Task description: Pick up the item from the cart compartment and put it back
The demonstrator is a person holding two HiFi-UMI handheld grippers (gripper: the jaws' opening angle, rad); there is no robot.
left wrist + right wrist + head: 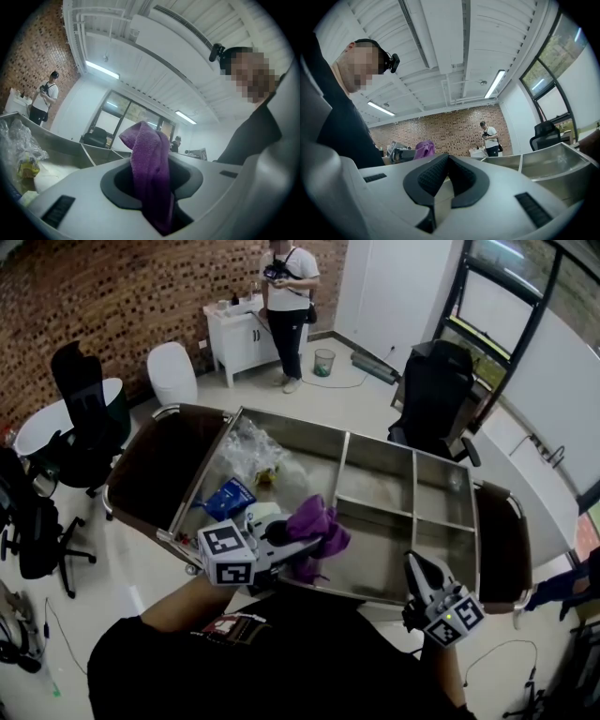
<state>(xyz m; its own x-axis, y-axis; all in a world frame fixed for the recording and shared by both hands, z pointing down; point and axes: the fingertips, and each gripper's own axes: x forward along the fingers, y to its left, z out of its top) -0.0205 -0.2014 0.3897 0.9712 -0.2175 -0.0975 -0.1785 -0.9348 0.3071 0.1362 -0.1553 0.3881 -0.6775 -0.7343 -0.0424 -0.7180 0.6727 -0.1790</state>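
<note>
A purple cloth point(319, 526) hangs bunched over the near rim of the steel cart point(375, 442), above its middle compartment. My left gripper point(298, 542) is shut on it. In the left gripper view the cloth point(150, 173) stands up out of the left gripper point(152, 187), pinched between the jaws, with its top fold free. My right gripper point(419, 566) sits at the cart's near right edge, pointing up and away. In its own view the right gripper point(447, 176) is shut with nothing between the pads, and the purple cloth point(423, 149) shows small at the left.
The cart's left compartment holds crumpled clear plastic bags point(248, 451) and a blue packet point(228, 498). Dividers split the right part into smaller bins point(445, 488). Office chairs point(80, 418) stand around. A person point(289, 306) stands by a white cabinet point(239, 334) at the back.
</note>
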